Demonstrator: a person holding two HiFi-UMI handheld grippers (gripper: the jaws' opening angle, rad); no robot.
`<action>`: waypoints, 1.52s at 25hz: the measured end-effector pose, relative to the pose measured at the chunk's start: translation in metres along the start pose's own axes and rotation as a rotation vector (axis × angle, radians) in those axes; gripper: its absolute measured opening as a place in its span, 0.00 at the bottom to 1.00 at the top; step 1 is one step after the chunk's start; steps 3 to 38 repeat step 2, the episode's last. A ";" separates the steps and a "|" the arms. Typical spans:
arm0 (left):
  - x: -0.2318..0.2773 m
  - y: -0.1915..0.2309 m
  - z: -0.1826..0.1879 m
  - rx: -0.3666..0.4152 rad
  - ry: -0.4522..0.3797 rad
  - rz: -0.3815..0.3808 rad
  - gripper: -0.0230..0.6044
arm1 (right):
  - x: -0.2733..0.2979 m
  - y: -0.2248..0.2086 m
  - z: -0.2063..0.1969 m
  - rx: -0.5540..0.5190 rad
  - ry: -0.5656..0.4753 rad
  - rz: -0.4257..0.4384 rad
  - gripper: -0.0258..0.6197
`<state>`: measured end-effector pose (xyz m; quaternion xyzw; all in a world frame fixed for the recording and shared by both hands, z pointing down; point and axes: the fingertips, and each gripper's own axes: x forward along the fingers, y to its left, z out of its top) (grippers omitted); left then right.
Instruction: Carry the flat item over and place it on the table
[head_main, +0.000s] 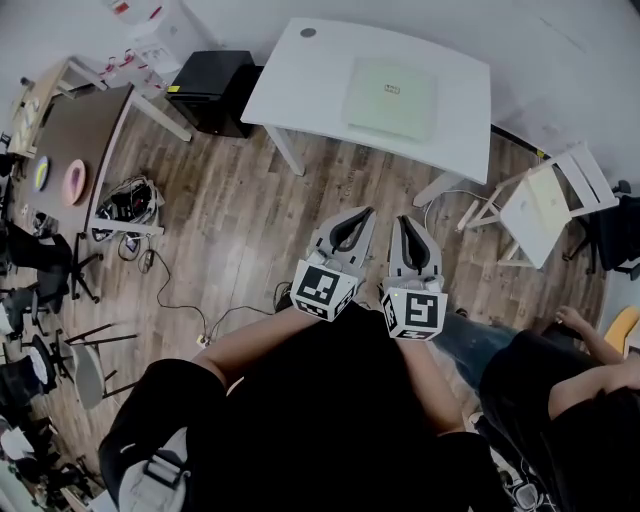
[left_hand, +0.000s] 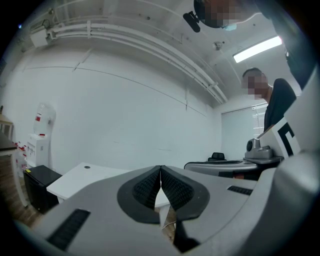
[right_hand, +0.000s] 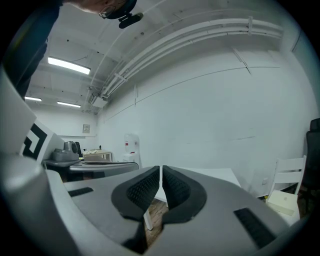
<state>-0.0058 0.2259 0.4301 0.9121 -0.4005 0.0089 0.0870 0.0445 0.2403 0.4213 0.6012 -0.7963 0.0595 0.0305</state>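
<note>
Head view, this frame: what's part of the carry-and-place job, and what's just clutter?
Job:
- pale green flat item, lying on the white table
- left gripper and right gripper, both shut and empty

Lying about:
- black cabinet
- white chair
- brown table with pink ring
- cable tangle on the floor
</note>
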 end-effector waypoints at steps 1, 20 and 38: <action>0.002 0.002 0.001 0.004 -0.001 0.000 0.06 | 0.003 -0.001 0.000 -0.002 0.002 -0.002 0.10; 0.005 0.004 0.001 0.008 -0.001 0.000 0.06 | 0.005 -0.002 -0.001 -0.004 0.004 -0.003 0.10; 0.005 0.004 0.001 0.008 -0.001 0.000 0.06 | 0.005 -0.002 -0.001 -0.004 0.004 -0.003 0.10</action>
